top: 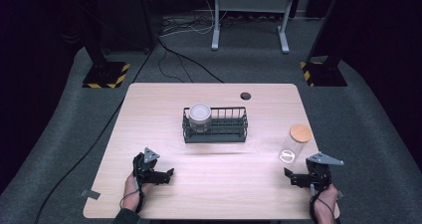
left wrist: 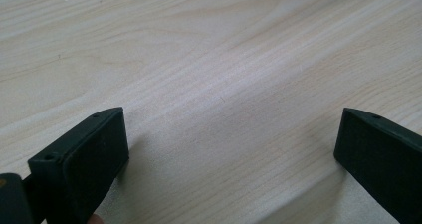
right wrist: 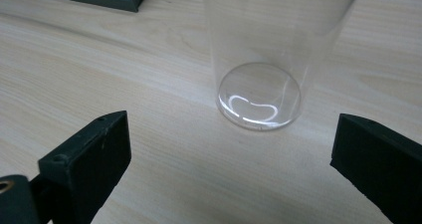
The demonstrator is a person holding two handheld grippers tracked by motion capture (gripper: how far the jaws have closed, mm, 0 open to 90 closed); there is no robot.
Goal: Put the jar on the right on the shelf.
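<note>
Risky from here: right hand-held gripper [right wrist: 231, 169] wide open just short of the tall, empty glass jar [right wrist: 271, 50] upright near the surface's [top: 219, 184] right edge, liable to topple it with an off-centre jaw; left hand-held gripper [left wrist: 231, 159] open, idle.

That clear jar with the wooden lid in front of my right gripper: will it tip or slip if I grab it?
The jar is tall and narrow and stands upright, so a push near its top would probably tip it. Its wall is smooth and clear, likely glass, so probably slippery and breakable. It looks empty, so likely light. The right gripper is open, short of it.
</note>
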